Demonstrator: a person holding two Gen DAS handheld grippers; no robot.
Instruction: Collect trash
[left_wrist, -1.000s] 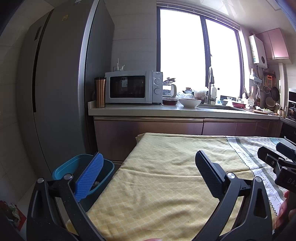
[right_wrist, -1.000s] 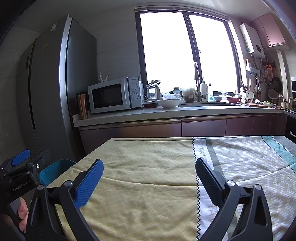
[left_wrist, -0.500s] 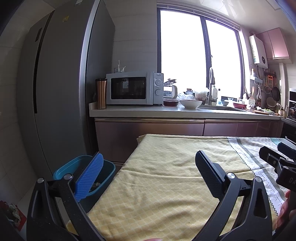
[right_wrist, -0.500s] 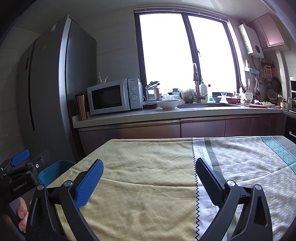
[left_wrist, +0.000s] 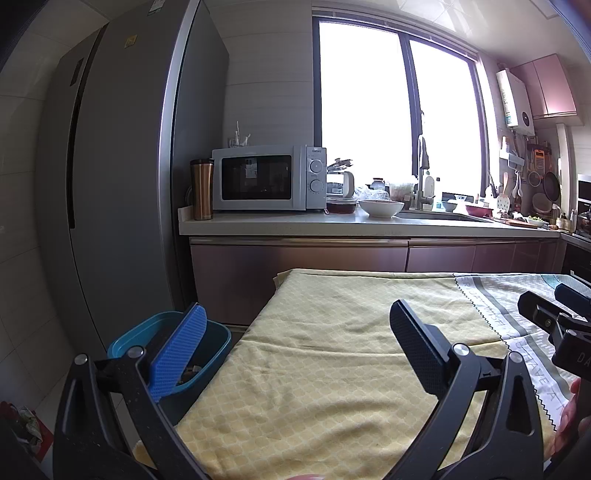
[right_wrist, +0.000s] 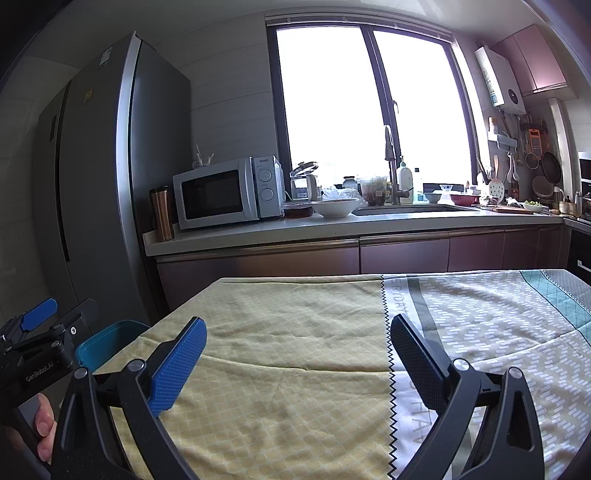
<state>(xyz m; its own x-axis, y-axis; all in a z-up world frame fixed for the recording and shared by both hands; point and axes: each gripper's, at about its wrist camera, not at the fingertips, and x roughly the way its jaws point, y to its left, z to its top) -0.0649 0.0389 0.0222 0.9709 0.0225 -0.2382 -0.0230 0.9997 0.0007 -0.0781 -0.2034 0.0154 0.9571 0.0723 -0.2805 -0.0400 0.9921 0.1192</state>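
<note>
Left wrist view: blue fingertip (left_wrist: 177, 354) hides bin (left_wrist: 122, 343) contents

Bin (left_wrist: 129, 341) left of table (left_wrist: 332, 369); counter (left_wrist: 369, 223) behind, microwave (left_wrist: 267, 182) on it.

Both views slightly lower and nearer the tablecloth (left_wrist: 332, 362), microwave (left_wrist: 267, 182) marginally higher in frame

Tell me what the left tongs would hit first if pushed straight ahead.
Probably nothing soon: the open left tongs point low over the tablecloth, which looks bare ahead. Past its far edge they would likely meet the cabinets under the counter, though depth is hard to judge.
</note>
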